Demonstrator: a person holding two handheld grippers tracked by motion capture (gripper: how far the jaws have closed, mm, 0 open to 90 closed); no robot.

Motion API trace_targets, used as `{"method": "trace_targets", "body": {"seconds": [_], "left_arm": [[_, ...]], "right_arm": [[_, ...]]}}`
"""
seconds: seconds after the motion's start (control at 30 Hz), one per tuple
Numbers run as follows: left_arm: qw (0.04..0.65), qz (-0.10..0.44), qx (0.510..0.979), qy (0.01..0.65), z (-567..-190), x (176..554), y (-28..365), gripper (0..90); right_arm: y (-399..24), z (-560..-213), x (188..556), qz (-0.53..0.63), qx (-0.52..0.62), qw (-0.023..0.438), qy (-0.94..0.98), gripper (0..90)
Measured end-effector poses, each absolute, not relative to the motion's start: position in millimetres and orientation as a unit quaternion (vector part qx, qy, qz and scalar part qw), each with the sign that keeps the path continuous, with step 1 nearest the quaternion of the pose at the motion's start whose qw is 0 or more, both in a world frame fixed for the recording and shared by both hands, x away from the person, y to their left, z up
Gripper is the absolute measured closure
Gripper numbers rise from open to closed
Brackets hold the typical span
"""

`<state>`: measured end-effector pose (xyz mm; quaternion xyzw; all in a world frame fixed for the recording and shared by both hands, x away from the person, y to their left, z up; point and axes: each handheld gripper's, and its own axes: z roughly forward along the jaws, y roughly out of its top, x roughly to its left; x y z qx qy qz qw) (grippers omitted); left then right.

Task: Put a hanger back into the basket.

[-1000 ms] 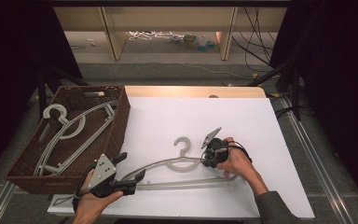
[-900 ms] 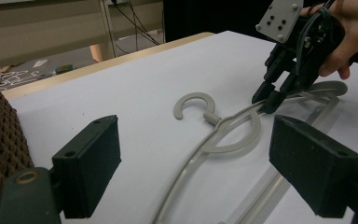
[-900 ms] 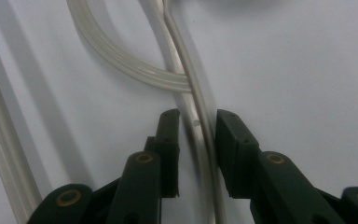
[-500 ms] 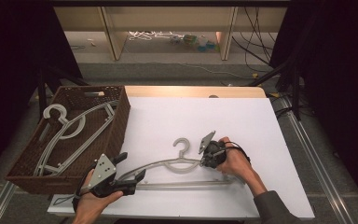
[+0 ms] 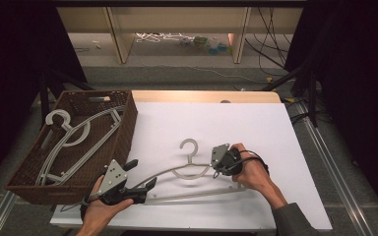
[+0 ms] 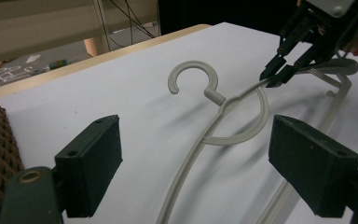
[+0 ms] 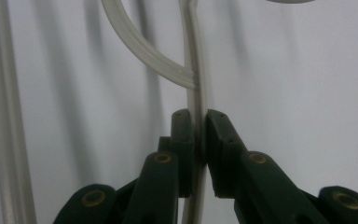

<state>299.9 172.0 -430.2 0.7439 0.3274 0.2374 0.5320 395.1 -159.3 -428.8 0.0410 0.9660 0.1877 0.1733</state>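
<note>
A pale grey plastic hanger point(image 5: 192, 169) lies flat on the white tabletop point(image 5: 256, 128), between the two claws; its hook points away from the person. The right claw point(image 5: 215, 169), held in the person's right hand point(image 5: 251, 172), is clamped on the hanger's upper arm just beside the neck; the right gripper view shows both black jaws pressed against the thin rail, with the curved inner loop joining the rail just ahead of the tips. The left claw point(image 5: 140, 178) stands wide apart near the hanger's other shoulder; in the left gripper view the rail runs up between the jaws without touching either.

The hanger looks light and fairly stiff, though its thin rails would likely flex if lifted from one end; the smooth plastic may slip or pivot in a narrow pinch. A hold near the neck, where the right claw sits, seems balanced; a second hold on the far shoulder would steady it.

The high view adds what the close views lack: a brown wicker basket point(image 5: 125, 123) on the far side of the left claw, with more grey hangers point(image 5: 69, 135) lying inside; the left gripper view catches only its woven edge.
</note>
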Motion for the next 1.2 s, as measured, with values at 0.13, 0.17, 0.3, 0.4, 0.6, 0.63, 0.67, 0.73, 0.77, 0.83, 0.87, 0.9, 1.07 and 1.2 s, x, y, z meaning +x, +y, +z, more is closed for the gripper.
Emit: {"method": "trace_targets", "body": {"seconds": [0.13, 0.17, 0.3, 0.4, 0.6, 0.63, 0.67, 0.73, 0.77, 0.83, 0.87, 0.9, 1.07, 1.2], "left_arm": [[0.521, 0.236, 0.754, 0.323, -430, 304, 165, 18.4], [0.521, 0.236, 0.754, 0.323, -430, 304, 165, 18.3], [0.510, 0.230, 0.764, 0.322, -428, 310, 159, 18.6], [0.497, 0.230, 0.774, 0.319, -431, 316, 153, 19.9], [0.474, 0.202, 0.801, 0.306, -432, 327, 133, 21.9], [0.474, 0.202, 0.801, 0.306, -432, 327, 133, 22.0], [0.470, 0.204, 0.805, 0.299, -431, 328, 131, 22.6], [0.467, 0.197, 0.811, 0.293, -428, 331, 127, 23.9], [0.464, 0.192, 0.814, 0.291, -426, 333, 123, 24.4], [0.460, 0.194, 0.819, 0.283, -425, 334, 122, 24.9], [0.461, 0.188, 0.820, 0.282, -424, 335, 119, 26.9], [0.461, 0.188, 0.820, 0.282, -424, 335, 119, 27.0], [0.436, 0.178, 0.842, 0.264, -419, 338, 114, 28.0], [0.431, 0.171, 0.846, 0.263, -419, 340, 109, 31.3]], "right_arm": [[-161, -418, 386, 0.196, 0.027, 0.196, 0.961, 82.3], [-161, -418, 386, 0.196, 0.027, 0.196, 0.961, 82.3], [-158, -411, 379, 0.198, 0.015, 0.211, 0.957, 82.3], [-156, -409, 376, 0.201, 0.010, 0.216, 0.955, 82.4], [-155, -400, 369, 0.210, 0.006, 0.223, 0.952, 82.3], [-155, -400, 369, 0.210, 0.006, 0.223, 0.952, 82.3], [-156, -397, 367, 0.213, 0.004, 0.224, 0.951, 82.3], [-156, -396, 366, 0.211, -0.001, 0.229, 0.950, 82.3], [-157, -394, 364, 0.211, -0.001, 0.230, 0.950, 82.3], [-157, -393, 363, 0.210, -0.003, 0.233, 0.949, 82.3], [-157, -391, 360, 0.213, -0.003, 0.233, 0.949, 82.3], [-157, -391, 360, 0.213, -0.003, 0.233, 0.949, 82.3], [-156, -388, 356, 0.214, -0.012, 0.238, 0.947, 82.3], [-155, -385, 354, 0.217, -0.013, 0.240, 0.946, 82.3]]}}
